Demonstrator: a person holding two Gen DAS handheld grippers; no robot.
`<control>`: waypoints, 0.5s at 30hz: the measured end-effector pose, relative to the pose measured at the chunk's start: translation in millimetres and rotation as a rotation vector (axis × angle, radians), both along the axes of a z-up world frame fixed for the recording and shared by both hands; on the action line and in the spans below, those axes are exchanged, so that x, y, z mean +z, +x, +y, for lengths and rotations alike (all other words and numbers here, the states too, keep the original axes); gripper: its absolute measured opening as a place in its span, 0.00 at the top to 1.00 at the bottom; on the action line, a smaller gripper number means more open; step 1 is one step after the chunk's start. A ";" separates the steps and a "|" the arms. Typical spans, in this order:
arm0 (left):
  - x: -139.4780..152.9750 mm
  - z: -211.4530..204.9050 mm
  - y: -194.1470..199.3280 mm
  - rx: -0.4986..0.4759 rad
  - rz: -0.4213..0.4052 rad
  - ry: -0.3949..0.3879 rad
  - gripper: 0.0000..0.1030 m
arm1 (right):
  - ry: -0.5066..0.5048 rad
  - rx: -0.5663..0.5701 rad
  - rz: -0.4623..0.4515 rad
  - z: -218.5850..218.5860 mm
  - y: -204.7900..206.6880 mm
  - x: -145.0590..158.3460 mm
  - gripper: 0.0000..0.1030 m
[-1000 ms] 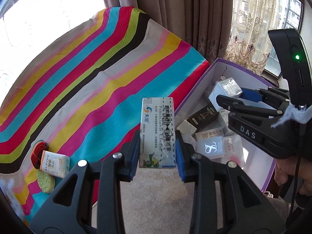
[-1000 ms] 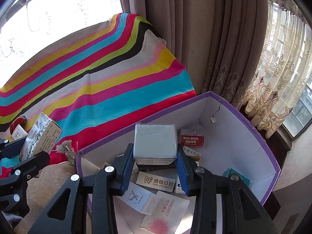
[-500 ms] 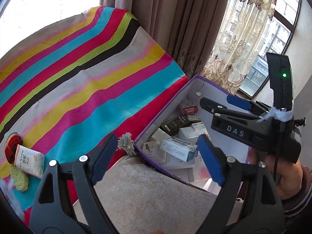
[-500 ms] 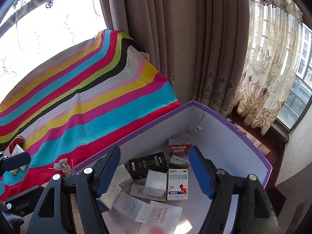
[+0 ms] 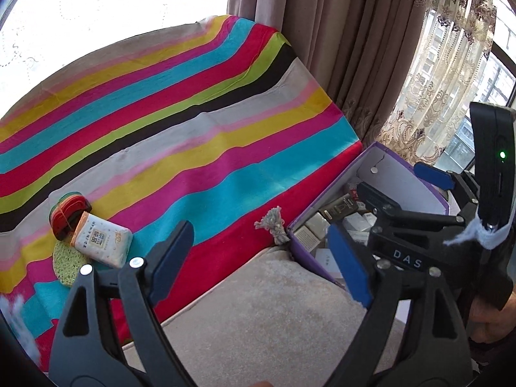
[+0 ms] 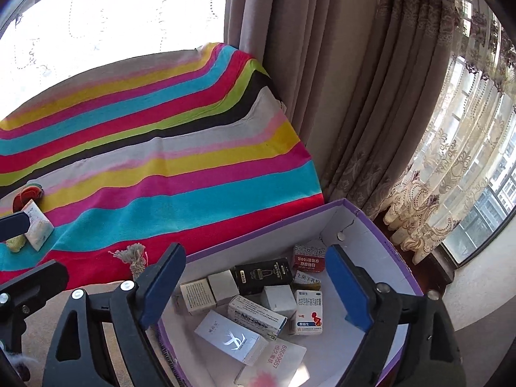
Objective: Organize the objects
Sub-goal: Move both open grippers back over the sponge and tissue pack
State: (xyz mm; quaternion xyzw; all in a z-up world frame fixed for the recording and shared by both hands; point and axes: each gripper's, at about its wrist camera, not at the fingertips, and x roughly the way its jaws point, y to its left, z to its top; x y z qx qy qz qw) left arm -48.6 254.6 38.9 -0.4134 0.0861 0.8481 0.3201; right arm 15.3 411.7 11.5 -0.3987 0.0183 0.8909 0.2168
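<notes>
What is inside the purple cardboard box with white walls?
The purple cardboard box holds many small cartons, among them a black carton and a white carton with a red figure. Whatever lies beneath them is covered.

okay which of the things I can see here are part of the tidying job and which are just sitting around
Part of the job:
purple box with small cartons inside
tissue pack, red item and green sponge on the striped cloth

Just there:
curtains
lace curtain
grey cushion

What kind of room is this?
Likely a home bedroom or living room: a striped blanket over furniture, heavy drapes and lace curtains at a window, a purple box of small cartons.
</notes>
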 end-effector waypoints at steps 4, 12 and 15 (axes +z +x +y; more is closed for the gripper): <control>4.0 -29.4 -13.1 0.060 -0.004 0.064 0.16 | 0.020 0.091 -0.019 -31.4 -11.3 5.0 0.13; 10.7 -97.4 -54.7 0.246 -0.013 0.107 0.16 | -0.092 0.287 -0.019 -80.6 -38.0 13.9 0.13; 3.7 -141.2 -79.1 0.339 -0.091 0.181 0.17 | -0.084 0.385 -0.052 -108.8 -55.5 11.2 0.13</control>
